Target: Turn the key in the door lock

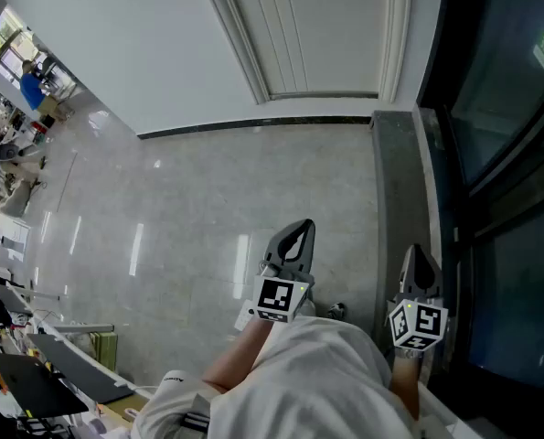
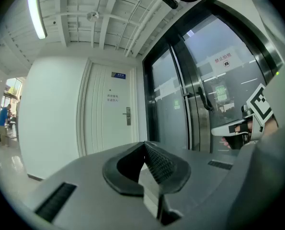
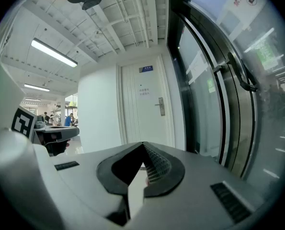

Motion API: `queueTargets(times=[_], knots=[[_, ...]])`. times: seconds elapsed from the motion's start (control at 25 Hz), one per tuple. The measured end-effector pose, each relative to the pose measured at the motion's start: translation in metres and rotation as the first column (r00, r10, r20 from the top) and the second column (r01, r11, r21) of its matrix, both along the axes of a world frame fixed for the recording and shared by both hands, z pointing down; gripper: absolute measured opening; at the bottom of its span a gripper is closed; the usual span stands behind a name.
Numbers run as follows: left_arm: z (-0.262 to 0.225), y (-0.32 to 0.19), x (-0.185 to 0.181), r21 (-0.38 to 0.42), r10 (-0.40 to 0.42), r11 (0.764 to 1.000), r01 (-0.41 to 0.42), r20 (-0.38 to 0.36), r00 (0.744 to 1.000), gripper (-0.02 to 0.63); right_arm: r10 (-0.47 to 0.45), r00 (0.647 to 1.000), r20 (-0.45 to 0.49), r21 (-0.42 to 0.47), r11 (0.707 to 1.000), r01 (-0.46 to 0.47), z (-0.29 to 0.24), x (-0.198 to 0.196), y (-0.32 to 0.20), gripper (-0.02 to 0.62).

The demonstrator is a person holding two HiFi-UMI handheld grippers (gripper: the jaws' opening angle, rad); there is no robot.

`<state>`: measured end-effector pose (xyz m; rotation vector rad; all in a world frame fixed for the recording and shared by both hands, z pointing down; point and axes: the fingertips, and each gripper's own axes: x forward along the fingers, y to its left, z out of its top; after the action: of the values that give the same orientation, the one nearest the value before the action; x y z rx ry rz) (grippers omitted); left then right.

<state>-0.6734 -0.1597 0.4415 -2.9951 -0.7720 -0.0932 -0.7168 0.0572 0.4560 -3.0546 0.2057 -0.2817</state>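
Observation:
A white door (image 1: 317,35) stands ahead at the end of the floor, some way off. Its metal handle and lock plate (image 2: 128,116) (image 3: 161,106) show small on its right side; no key can be made out at this distance. My left gripper (image 1: 299,231) (image 2: 144,145) points level toward the door, jaws shut with nothing between them. To its right, my right gripper (image 1: 416,254) (image 3: 143,145) is close to the glass wall, also shut and empty. Each gripper shows at the edge of the other's view.
Dark-framed glass doors (image 1: 509,154) with curved bar handles (image 3: 238,75) run along the right, edged by a grey stone strip (image 1: 395,199). Glossy tiled floor (image 1: 180,245) lies before the door. Desks with dark equipment (image 1: 34,373) sit at lower left, and people (image 1: 29,85) stand far off left.

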Motion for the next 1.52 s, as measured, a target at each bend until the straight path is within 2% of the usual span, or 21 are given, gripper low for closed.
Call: queueTargets(times=[0.12, 0.28, 0.56, 0.76, 0.96, 1.08, 1.24, 1.52], knots=[[0.0, -0.008, -0.007, -0.001, 0.007, 1.0, -0.007, 0.017, 1.0, 0.009, -0.014, 1.0, -0.009, 0.0, 1.0, 0.014, -0.005, -0.008, -0.016, 0.003], [-0.006, -0.008, -0.005, 0.013, 0.032, 0.999, -0.032, 0.0, 0.999, 0.009, -0.021, 0.999, -0.025, -0.019, 1.0, 0.02, -0.013, -0.009, -0.027, 0.003], [-0.003, -0.01, -0.011, 0.026, 0.059, 0.998, -0.059, 0.008, 0.998, 0.009, 0.003, 1.0, 0.005, 0.006, 1.0, -0.003, -0.004, -0.012, -0.03, 0.003], [-0.004, -0.024, -0.002, 0.0, 0.046, 0.999, -0.046, 0.02, 0.999, 0.009, -0.02, 1.0, -0.009, -0.02, 1.0, 0.019, -0.01, -0.008, -0.049, 0.003], [0.003, -0.011, 0.002, 0.006, 0.059, 0.998, -0.059, 0.02, 0.998, 0.009, -0.027, 0.999, 0.028, -0.023, 0.999, 0.028, 0.005, -0.007, -0.042, 0.003], [0.001, -0.006, 0.003, 0.011, 0.061, 0.998, -0.061, 0.016, 0.998, 0.009, -0.03, 0.999, 0.015, -0.022, 0.999, 0.03, 0.0, -0.001, -0.034, 0.003], [-0.001, -0.005, -0.001, 0.013, 0.04, 0.999, -0.04, 0.01, 0.999, 0.009, -0.028, 1.0, -0.013, 0.019, 0.999, 0.028, -0.005, 0.002, -0.025, 0.003], [0.015, 0.001, -0.001, 0.011, 0.014, 1.0, -0.015, 0.038, 0.999, 0.009, -0.033, 0.999, 0.01, 0.055, 0.998, 0.033, 0.013, 0.003, -0.015, 0.003]])
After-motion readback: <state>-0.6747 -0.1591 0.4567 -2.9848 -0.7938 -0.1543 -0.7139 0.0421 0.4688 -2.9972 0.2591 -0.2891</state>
